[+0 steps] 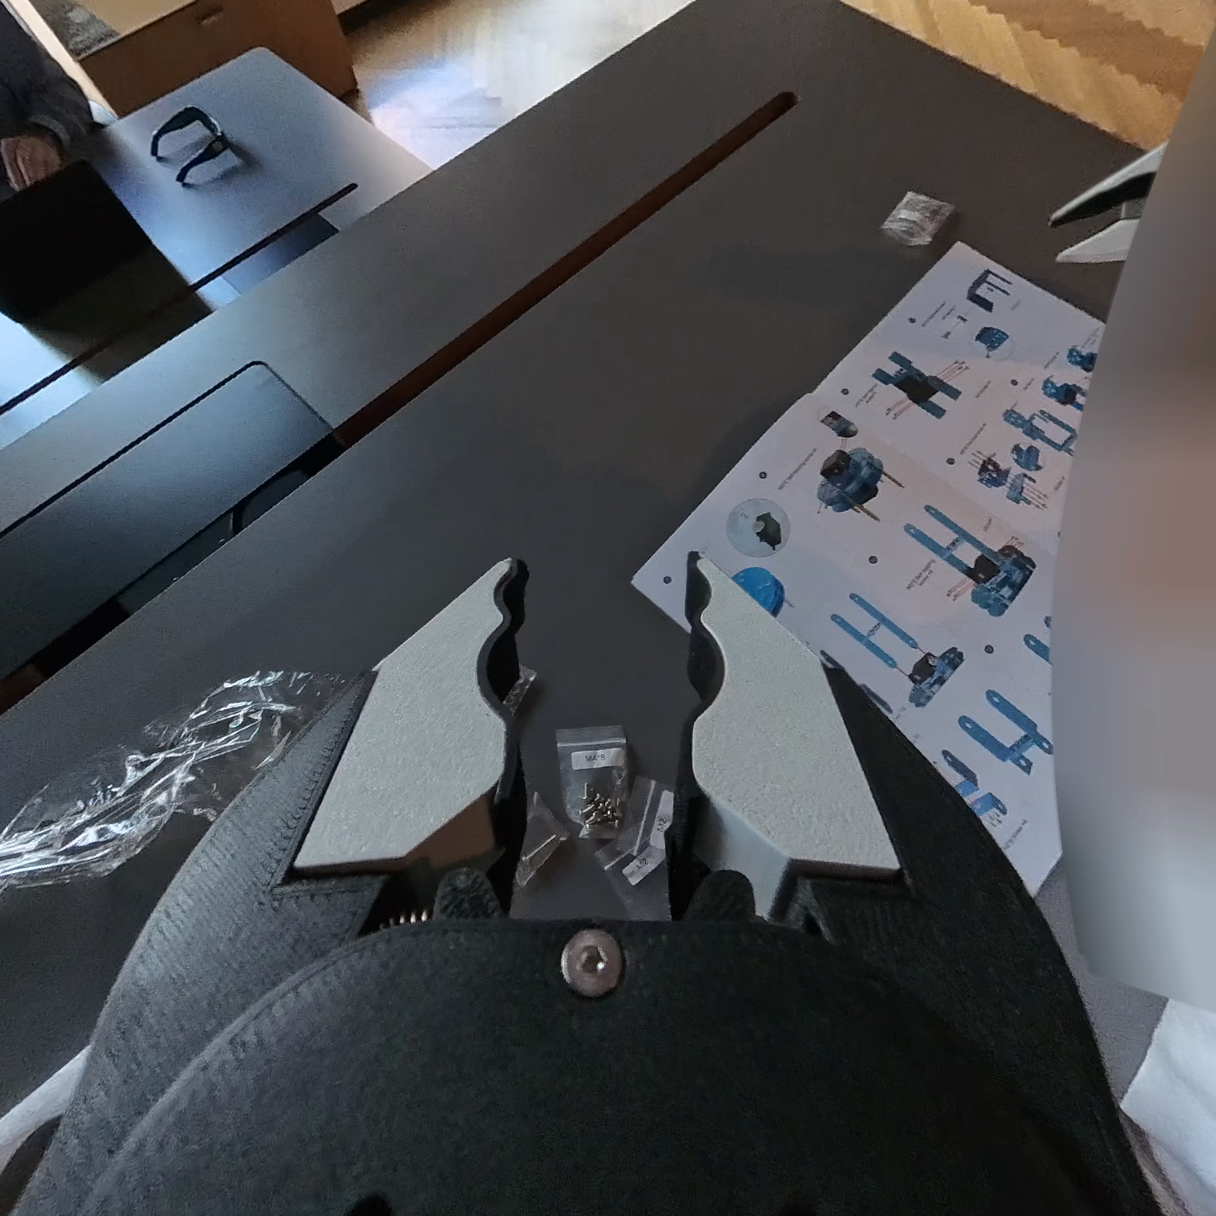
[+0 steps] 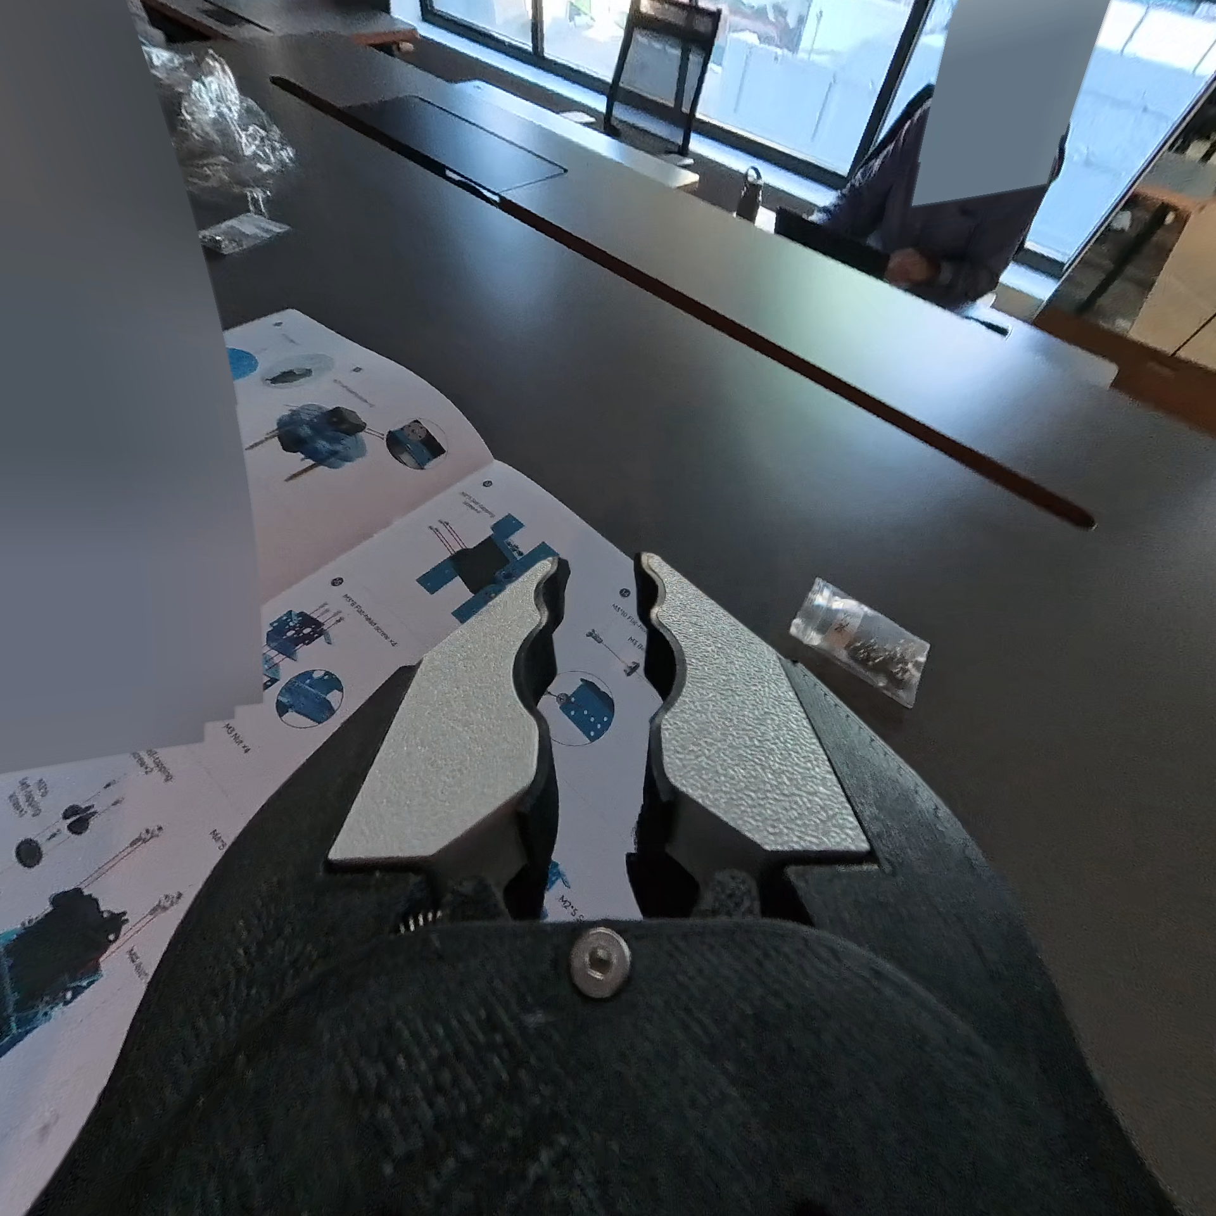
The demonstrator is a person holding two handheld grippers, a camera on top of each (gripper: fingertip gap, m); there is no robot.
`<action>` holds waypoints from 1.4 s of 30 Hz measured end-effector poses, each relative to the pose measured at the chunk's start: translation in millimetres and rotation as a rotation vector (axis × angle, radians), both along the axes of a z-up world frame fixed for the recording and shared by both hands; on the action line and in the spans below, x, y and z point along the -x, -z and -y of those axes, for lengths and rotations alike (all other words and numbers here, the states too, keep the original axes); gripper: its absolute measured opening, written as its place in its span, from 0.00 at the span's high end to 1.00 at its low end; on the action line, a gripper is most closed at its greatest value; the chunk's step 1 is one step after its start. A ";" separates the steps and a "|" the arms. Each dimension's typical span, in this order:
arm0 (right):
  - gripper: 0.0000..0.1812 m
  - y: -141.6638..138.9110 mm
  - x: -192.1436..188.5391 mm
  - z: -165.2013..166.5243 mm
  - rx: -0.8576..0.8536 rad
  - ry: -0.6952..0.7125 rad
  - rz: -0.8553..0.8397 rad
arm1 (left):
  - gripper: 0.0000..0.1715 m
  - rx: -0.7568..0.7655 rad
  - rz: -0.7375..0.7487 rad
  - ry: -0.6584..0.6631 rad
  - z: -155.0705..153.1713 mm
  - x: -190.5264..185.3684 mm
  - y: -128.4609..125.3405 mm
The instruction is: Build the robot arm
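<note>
My left gripper (image 1: 605, 569) is open and empty above the dark table (image 1: 526, 408). Below and between its fingers lie several small clear bags, one with small screws (image 1: 595, 783). A white instruction sheet with blue diagrams (image 1: 921, 526) lies to its right. My right gripper (image 2: 597, 566) is open with a narrow gap and empty, held over the same instruction sheet (image 2: 395, 526). A small clear bag of metal screws (image 2: 862, 641) lies on the table (image 2: 724, 408) just right of its right finger.
Crumpled clear plastic wrap (image 1: 164, 757) lies left of my left gripper and shows far left in the right wrist view (image 2: 224, 131). Another small bag (image 1: 918, 217) lies far on the table. A long slot (image 1: 559, 263) crosses the table. A person (image 2: 941, 224) sits across. Dark glasses (image 1: 194, 148) rest on a far desk. The gap from one gripper's tips to the other's is roughly 40 cm.
</note>
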State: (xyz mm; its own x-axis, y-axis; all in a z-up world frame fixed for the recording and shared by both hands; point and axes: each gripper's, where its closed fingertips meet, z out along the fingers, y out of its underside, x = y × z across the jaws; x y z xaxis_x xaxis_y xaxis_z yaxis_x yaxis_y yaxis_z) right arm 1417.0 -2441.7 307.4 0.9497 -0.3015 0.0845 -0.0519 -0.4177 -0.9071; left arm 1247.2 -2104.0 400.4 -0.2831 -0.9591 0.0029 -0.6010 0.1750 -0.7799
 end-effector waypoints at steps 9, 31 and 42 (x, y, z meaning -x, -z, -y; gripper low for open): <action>0.92 1.3 0.9 -3.7 0.023 0.021 0.051 | 0.74 0.020 0.011 -0.018 -7.7 -1.4 -2.1; 0.96 -15.1 -5.1 -1.3 -0.015 0.091 0.192 | 0.78 0.058 0.046 0.010 -2.6 -5.4 -8.1; 0.96 -14.8 -5.3 -1.6 -0.007 0.093 0.208 | 0.79 0.063 0.063 0.009 -3.1 -5.2 -12.6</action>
State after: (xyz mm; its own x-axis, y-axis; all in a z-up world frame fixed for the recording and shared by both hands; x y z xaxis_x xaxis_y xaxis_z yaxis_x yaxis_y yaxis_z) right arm 1422.3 -2440.1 322.2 0.8802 -0.3883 0.2730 0.0982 -0.4137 -0.9051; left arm 1252.4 -2101.0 413.0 -0.2932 -0.9550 0.0455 -0.5490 0.1292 -0.8257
